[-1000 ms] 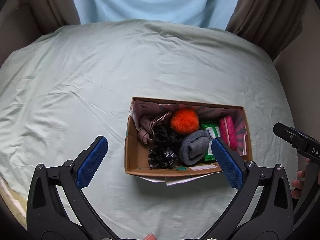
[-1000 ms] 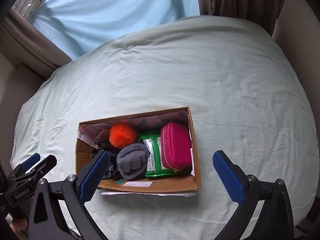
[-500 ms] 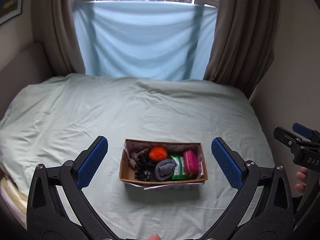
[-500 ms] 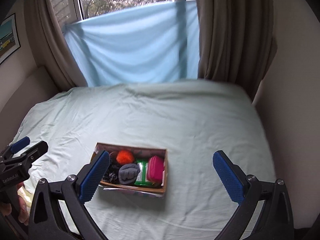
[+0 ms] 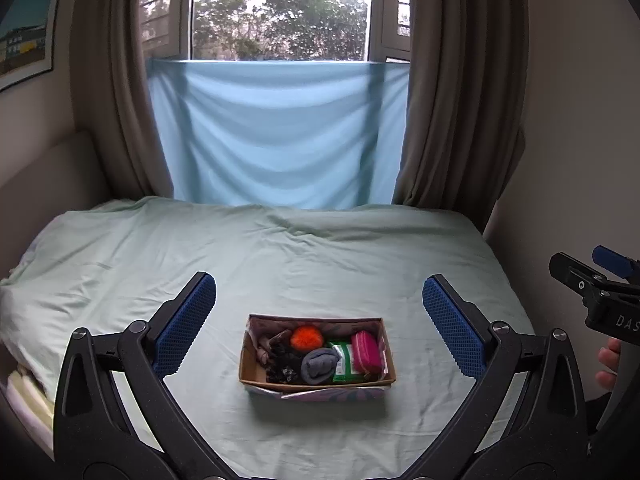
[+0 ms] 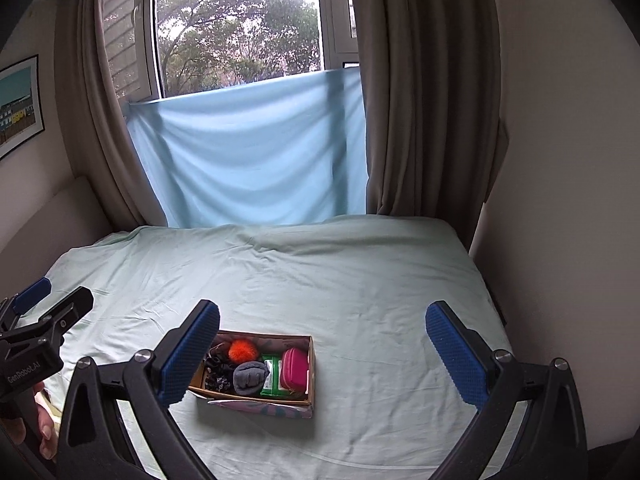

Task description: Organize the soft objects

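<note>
A cardboard box (image 5: 256, 374) (image 6: 311, 376) sits on the pale green bed. Inside lie an orange pom-pom (image 5: 306, 337) (image 6: 241, 351), a rolled grey sock (image 5: 319, 365) (image 6: 250, 376), a green packet (image 5: 345, 362) (image 6: 273, 376), a pink pouch (image 5: 366, 351) (image 6: 295, 368), black hair ties (image 5: 283, 362) (image 6: 218, 368) and a beige cloth (image 5: 264, 348). My left gripper (image 5: 320, 330) is open, raised well back from the box, holding nothing. My right gripper (image 6: 322, 352) is open too, the box lying below its left finger.
The bed sheet (image 5: 280, 256) spreads wide around the box. Behind it hang a light blue cloth (image 5: 276, 132) and brown curtains (image 5: 448, 100) over a window. Walls stand at both sides (image 6: 560, 160). A framed picture (image 5: 24, 36) hangs left.
Both grippers have pulled up and back from the box, which now looks much smaller. The window and curtains have come into view. Both stay open and empty.
</note>
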`<control>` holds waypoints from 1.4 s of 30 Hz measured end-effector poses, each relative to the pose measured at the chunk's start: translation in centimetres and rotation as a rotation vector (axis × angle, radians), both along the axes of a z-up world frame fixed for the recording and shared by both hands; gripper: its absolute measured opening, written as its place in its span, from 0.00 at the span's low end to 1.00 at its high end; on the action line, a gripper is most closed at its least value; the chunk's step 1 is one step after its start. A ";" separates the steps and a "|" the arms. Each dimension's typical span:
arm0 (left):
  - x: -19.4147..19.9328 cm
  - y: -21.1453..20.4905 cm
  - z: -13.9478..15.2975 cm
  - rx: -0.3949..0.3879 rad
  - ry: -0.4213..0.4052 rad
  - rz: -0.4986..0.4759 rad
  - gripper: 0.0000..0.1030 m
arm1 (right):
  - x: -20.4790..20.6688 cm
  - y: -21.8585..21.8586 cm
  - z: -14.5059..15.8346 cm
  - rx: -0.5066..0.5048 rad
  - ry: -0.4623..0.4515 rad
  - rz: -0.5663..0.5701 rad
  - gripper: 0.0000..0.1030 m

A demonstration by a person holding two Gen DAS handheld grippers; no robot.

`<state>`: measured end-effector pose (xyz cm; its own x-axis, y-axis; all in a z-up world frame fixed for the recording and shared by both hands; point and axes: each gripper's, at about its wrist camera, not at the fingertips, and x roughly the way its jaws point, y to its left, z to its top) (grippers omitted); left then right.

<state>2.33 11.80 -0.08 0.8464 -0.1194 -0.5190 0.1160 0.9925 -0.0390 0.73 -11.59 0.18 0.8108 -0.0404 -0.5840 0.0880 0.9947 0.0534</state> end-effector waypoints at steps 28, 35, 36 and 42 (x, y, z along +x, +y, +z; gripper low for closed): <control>0.1 -0.8 0.1 0.009 -0.045 -0.029 1.00 | -1.3 -1.0 1.2 -0.027 -0.058 -0.055 1.00; 0.5 -1.0 -0.1 0.014 -0.045 -0.035 1.00 | -0.8 -1.5 1.2 -0.024 -0.053 -0.063 1.00; 0.5 -1.0 -0.1 0.015 -0.046 -0.034 1.00 | -0.7 -1.6 1.2 -0.022 -0.053 -0.063 1.00; 0.7 -0.9 -0.1 0.020 -0.044 -0.037 1.00 | -0.6 -1.5 1.3 -0.024 -0.055 -0.059 1.00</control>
